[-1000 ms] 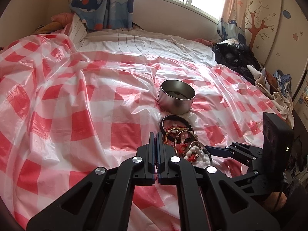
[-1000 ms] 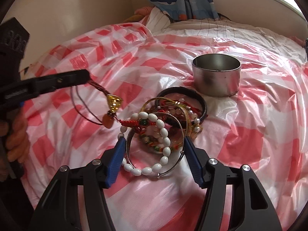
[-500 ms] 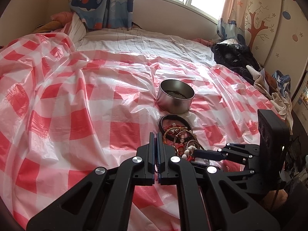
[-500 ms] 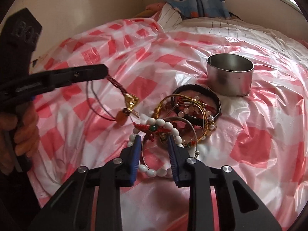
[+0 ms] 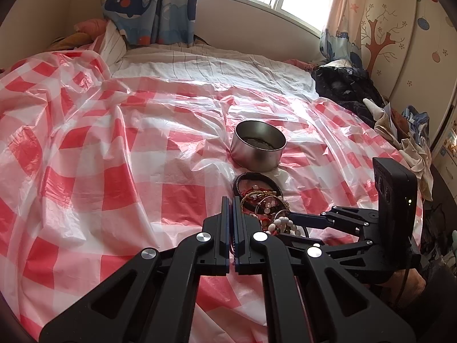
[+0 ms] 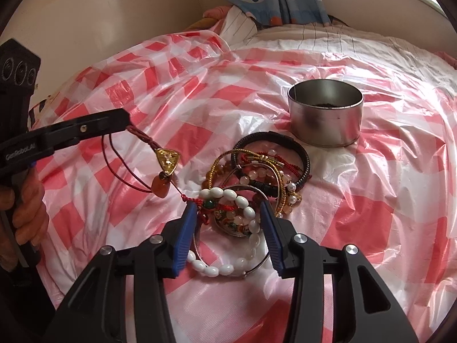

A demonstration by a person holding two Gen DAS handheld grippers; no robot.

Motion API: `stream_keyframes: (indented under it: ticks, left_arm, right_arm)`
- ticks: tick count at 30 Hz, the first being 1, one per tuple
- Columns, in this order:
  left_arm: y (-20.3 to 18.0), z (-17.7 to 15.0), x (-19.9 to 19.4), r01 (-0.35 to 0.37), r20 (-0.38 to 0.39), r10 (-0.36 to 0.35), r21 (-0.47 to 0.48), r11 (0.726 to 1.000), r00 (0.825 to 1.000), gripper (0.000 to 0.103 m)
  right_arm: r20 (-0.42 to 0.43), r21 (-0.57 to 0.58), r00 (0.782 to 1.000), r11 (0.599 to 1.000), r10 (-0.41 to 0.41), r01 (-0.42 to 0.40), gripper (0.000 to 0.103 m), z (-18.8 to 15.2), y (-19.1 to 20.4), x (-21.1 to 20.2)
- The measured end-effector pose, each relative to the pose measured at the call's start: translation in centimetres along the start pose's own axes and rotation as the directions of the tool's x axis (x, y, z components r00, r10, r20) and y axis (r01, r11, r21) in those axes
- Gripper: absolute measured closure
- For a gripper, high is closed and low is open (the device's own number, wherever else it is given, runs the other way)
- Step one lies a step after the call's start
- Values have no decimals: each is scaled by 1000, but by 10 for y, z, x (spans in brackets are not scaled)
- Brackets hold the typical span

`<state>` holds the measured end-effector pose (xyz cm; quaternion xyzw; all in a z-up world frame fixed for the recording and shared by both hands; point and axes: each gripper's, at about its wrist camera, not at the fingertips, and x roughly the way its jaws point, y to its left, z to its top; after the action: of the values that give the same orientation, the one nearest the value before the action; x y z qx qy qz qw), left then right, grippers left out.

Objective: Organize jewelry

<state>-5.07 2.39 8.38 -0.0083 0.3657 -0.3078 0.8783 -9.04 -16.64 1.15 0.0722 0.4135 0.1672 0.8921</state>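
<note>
The jewelry pile [image 6: 257, 188] lies on the red-and-white checked plastic sheet [image 6: 371, 214] that covers the bed, just in front of a round metal tin [image 6: 325, 117] and touching none of its wall that can be seen. In the pile a black braided bangle [image 6: 285, 143] sits nearest the tin, with a gold chain, red cords and pale bead strings tangled inside and over it; a white bead bracelet [image 6: 242, 203] and a thin silver hoop lie at the near edge.

One piece is lifted clear of the heap — a brown cord necklace [image 6: 140, 137] carrying a gold triangular pendant [image 6: 168, 160] and an orange stone below it. The left gripper [image 6: 125, 120] is clenched on the cord's braided end, and the pendant hangs in the air to the left of the pile, while a red thread runs from it down to the knot by the white beads. In the left wrist view the left gripper's [image 5: 231, 203] jaws are pressed flat together.

The right gripper [image 6: 228, 208] stands over the near edge of the pile with its blue pads [image 6: 185, 228] apart — the jaws have just been opening, and the white bead bracelet lies between them, not squeezed. The left pad sits right beside the red knot; whether it touches it cannot be told.

A hand [image 6: 25, 214] grips the left gripper's handle at the left edge. Behind the bed hang whale-print curtains [image 5: 148, 5] under a bright window.
</note>
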Motion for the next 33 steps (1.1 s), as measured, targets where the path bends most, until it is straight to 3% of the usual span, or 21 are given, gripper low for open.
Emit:
stream_keyframes:
  ticks: [2, 4, 5, 12, 15, 17, 19, 22, 24, 25, 27, 28, 30, 33]
  left_arm:
    - [0, 0, 0, 1, 0, -1, -1, 1000, 1000, 101]
    - [0, 0, 0, 0, 0, 0, 0, 1000, 1000, 101]
    - [0, 0, 0, 0, 0, 0, -1, 1000, 1000, 101]
    - [2, 0, -1, 11, 6, -11, -15, 1000, 1000, 101]
    - [4, 0, -4, 55, 16, -55, -39, 998, 998, 101]
    - [2, 0, -4, 45, 15, -45, -25, 999, 999, 101]
    - [0, 0, -4, 54, 11, -53, -22, 998, 999, 101]
    - [-3, 0, -3, 44, 8, -44, -6, 999, 999, 101]
    - [-5, -1, 0, 23, -4, -23, 5, 1000, 1000, 101]
    - [-6, -2, 1, 30, -11, -30, 10, 999, 999, 101]
    - [-17, -5, 8, 43, -35, -41, 51, 998, 999, 101]
    - [-22, -6, 10, 35, -40, -32, 72, 997, 999, 101]
    - [-19, -4, 2, 32, -2, -32, 52, 998, 999, 101]
    - [5, 6, -21, 51, 86, -47, -49, 997, 995, 101]
  right_arm:
    - [-14, 14, 999, 999, 31, -31, 63, -1, -2, 1]
    - [-18, 18, 998, 998, 53, -52, 92, -2, 0, -1]
    - [-22, 15, 999, 999, 49, -48, 95, -4, 1, -2]
    - [66, 79, 991, 989, 120, -125, 95, -12, 2, -33]
    - [150, 101, 968, 971, 201, -217, 95, -14, 2, -58]
    - [183, 124, 955, 958, 232, -257, 95, -13, -1, -69]
    - [242, 149, 925, 931, 292, -333, 95, -13, -6, -81]
    - [283, 168, 915, 925, 287, -342, 95, -12, -11, -94]
    - [323, 205, 894, 899, 311, -387, 95, -16, -22, -99]
    - [322, 229, 905, 904, 279, -360, 95, -17, -25, -99]
    - [206, 171, 949, 946, 239, -276, 95, -14, -7, -81]
    - [150, 121, 959, 958, 241, -260, 95, -15, 7, -70]
    - [140, 115, 965, 964, 223, -240, 95, -15, 15, -65]
    - [200, 244, 960, 939, 197, -243, 95, -24, -11, -61]
